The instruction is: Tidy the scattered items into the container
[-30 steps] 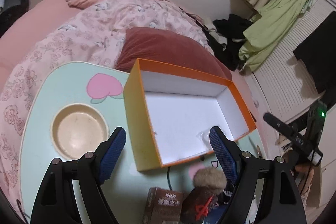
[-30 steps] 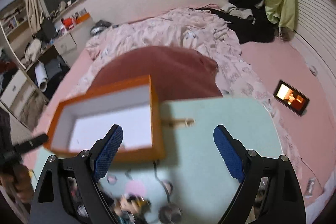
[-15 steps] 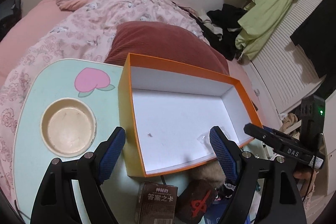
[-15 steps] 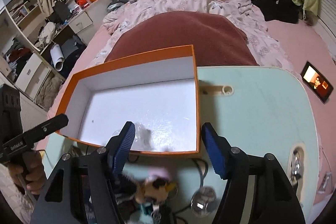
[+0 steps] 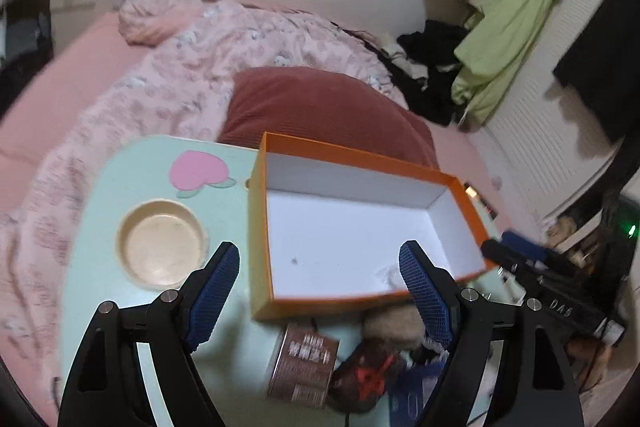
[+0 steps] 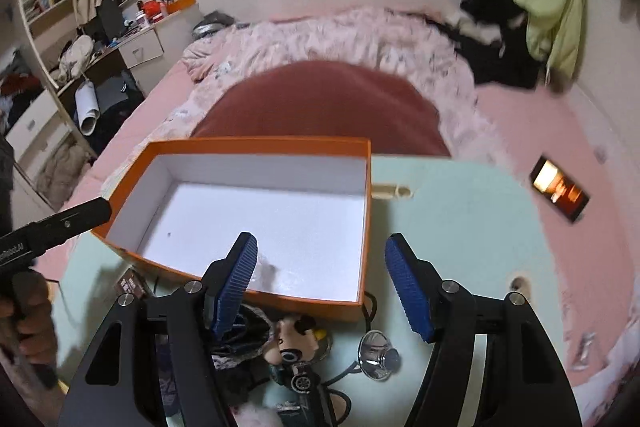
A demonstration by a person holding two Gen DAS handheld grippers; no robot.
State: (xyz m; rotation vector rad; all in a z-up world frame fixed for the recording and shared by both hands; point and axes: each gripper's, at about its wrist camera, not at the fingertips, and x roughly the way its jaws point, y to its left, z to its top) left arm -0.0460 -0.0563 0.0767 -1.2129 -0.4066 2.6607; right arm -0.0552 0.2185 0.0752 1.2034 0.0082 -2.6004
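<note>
a bedroom fills the background: a pink floral duvet and a dark red cushion [image 5: 320, 107] across the upper half of both views, with a mint-green lap table [image 5: 100, 227] in the lower half. the orange box [image 5: 360, 227] sits at the centre of the left wrist view, open-topped with a white floor, and it looks almost bare – only a small clear scrap near its lower right corner. a round beige dish [image 5: 162, 243] lies in the table at the left of that frame.

the scattered items crowd the bottom edge, just below the box's near wall: a brown printed card box [image 5: 306, 367], a fuzzy tan toy [image 5: 394, 323] and a dark red plush [image 5: 364, 383] in the left view; a small cartoon figure [image 6: 294, 337] and a shiny round metal piece on a cable [image 6: 378, 351] in the right view.

the left gripper [image 5: 320, 291] hangs with its blue pads spread wide and nothing between them. the right gripper [image 6: 320, 283] is likewise apart and empty, poised over the box's near rim.

sorting seems barely begun. to do this pick well, the right claw should probably drop straight onto one item – the figure sits nearest – keeping clear of the cable and the box wall, closing across its narrow body before lifting over the rim.
</note>
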